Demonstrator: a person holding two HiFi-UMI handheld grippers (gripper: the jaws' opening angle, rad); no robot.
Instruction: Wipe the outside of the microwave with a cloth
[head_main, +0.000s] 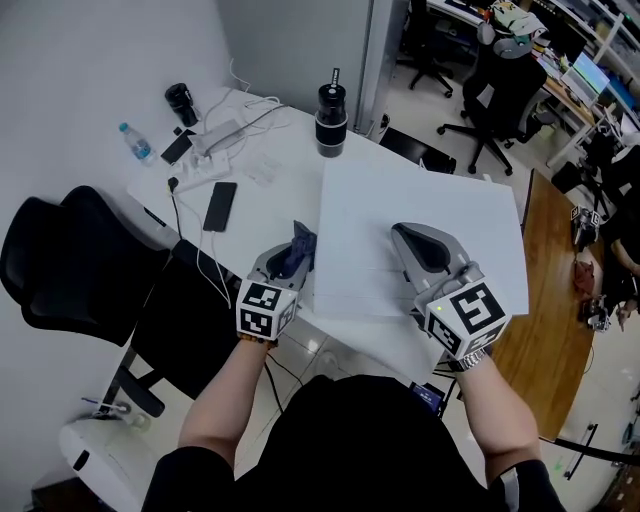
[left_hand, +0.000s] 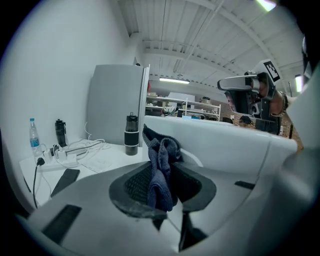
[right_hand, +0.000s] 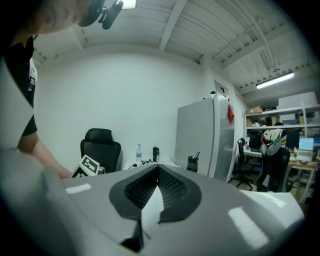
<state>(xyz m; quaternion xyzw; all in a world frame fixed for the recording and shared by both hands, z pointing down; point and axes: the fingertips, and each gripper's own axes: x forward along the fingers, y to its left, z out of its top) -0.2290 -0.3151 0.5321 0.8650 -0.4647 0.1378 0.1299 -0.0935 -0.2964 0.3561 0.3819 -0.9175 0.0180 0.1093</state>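
The microwave (head_main: 420, 225) is a large white box on the desk; in the head view I look down on its flat top. My left gripper (head_main: 299, 243) is at its left side, shut on a bunched blue cloth (head_main: 302, 240). In the left gripper view the cloth (left_hand: 161, 167) sticks up between the jaws of the left gripper (left_hand: 161, 160), with the white microwave (left_hand: 225, 145) close on the right. My right gripper (head_main: 412, 243) rests over the microwave's top, and the right gripper (right_hand: 157, 169) stands shut and empty.
On the white desk left of the microwave lie a phone (head_main: 220, 205), a power strip with cables (head_main: 205, 160), a water bottle (head_main: 135, 142) and a black flask (head_main: 331, 120). A black chair (head_main: 80, 265) stands at the left, a wooden table (head_main: 545, 300) at the right.
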